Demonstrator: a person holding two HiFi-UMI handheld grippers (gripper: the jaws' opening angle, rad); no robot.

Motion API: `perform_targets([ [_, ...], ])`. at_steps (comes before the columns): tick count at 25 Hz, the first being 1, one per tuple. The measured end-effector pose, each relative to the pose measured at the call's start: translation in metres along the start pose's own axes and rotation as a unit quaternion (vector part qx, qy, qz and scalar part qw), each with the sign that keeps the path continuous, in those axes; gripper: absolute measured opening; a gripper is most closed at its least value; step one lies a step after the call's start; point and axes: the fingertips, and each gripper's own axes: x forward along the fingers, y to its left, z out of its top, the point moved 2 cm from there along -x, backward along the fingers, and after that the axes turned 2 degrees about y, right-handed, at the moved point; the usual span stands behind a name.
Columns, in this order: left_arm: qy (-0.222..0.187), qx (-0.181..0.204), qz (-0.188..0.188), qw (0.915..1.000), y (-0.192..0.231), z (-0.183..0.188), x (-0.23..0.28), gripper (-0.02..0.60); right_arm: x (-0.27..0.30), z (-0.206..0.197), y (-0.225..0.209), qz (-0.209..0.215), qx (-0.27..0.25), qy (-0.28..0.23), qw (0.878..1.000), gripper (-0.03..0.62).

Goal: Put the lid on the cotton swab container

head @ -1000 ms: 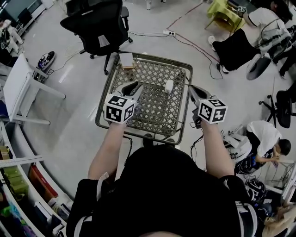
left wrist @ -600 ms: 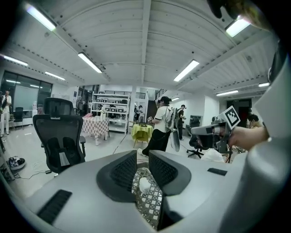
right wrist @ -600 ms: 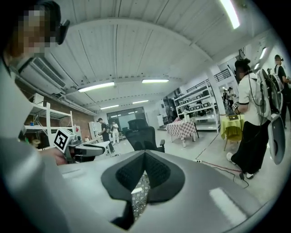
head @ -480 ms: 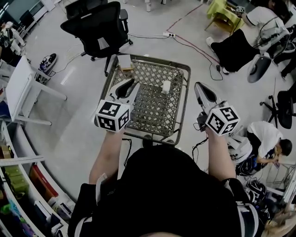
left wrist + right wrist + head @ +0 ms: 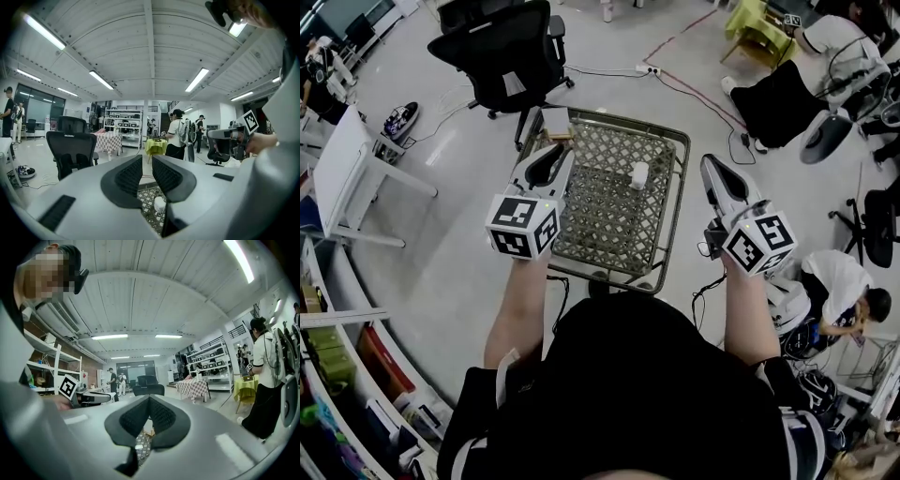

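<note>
A small white cotton swab container (image 5: 639,175) stands upright on the metal lattice table (image 5: 581,220), right of its middle; in the left gripper view the container (image 5: 159,204) shows low between the jaws, far beyond them. I cannot pick out a separate lid. My left gripper (image 5: 563,151) hovers over the table's left edge, its jaws (image 5: 146,158) a narrow gap apart and closing, with nothing between them. My right gripper (image 5: 707,161) hangs just beyond the table's right edge, shut and empty, its pads meeting at the tips (image 5: 149,399).
A white box (image 5: 555,122) sits at the table's far left corner. A black office chair (image 5: 502,52) stands beyond the table and a white desk (image 5: 347,173) to the left. Seated people (image 5: 834,281), chairs and floor cables (image 5: 675,84) lie to the right.
Both grippers have drawn apart and back from the table's middle. The right one has moved right, past the table's edge; the left one has shifted left. The container has not moved.
</note>
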Motion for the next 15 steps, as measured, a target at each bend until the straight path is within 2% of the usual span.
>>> perform_targets([
  [8,0.013,0.000,0.006,0.9999,0.006,-0.013,0.005,0.038,0.007,-0.013,-0.004,0.002,0.013,0.015,1.000,0.008],
  [15,-0.011,0.000,-0.002,0.9999,0.010,-0.010,0.006,0.006,0.014,-0.016,-0.006,0.007,0.016,0.018,1.000,0.008],
])
